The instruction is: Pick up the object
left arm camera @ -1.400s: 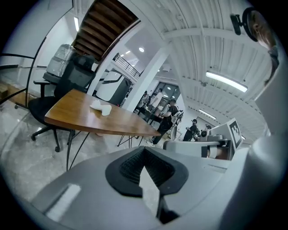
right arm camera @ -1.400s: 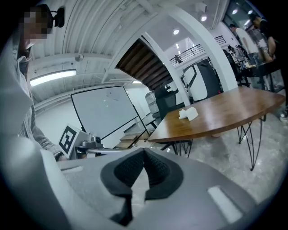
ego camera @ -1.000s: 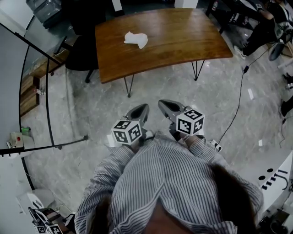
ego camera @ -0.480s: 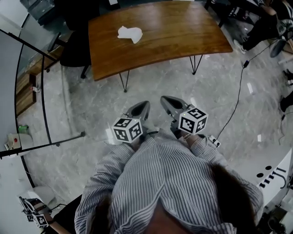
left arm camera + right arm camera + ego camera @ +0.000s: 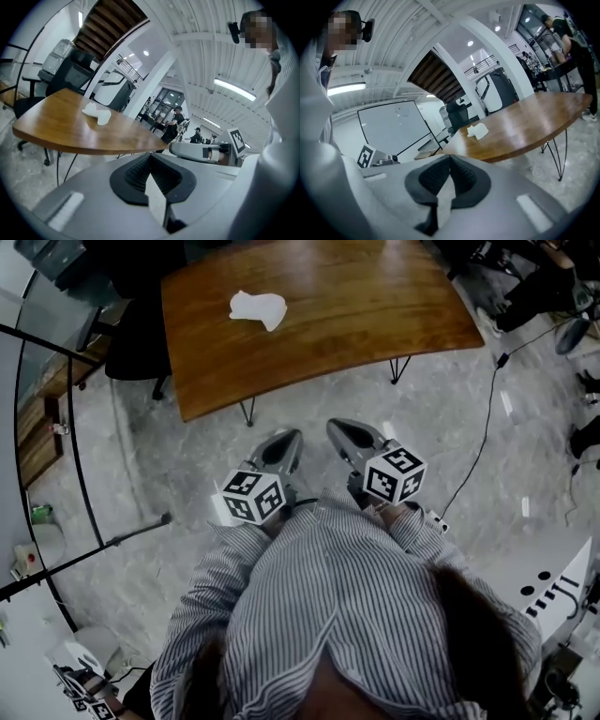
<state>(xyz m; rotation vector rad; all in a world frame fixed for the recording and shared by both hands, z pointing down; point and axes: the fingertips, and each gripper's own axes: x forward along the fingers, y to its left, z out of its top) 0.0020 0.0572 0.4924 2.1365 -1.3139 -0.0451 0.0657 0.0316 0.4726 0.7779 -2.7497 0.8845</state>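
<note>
White crumpled object (image 5: 258, 307) (cloth-like), wooden table (image 5: 375, 306)

The white object (image 5: 257, 307) is too small to identify.

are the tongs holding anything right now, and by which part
Nothing: left tongs and right tongs are shut and empty; the white object lies on the table.

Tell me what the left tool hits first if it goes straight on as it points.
Probably the near edge of the wooden table; height is unclear, so the left tool might pass beneath.
</note>
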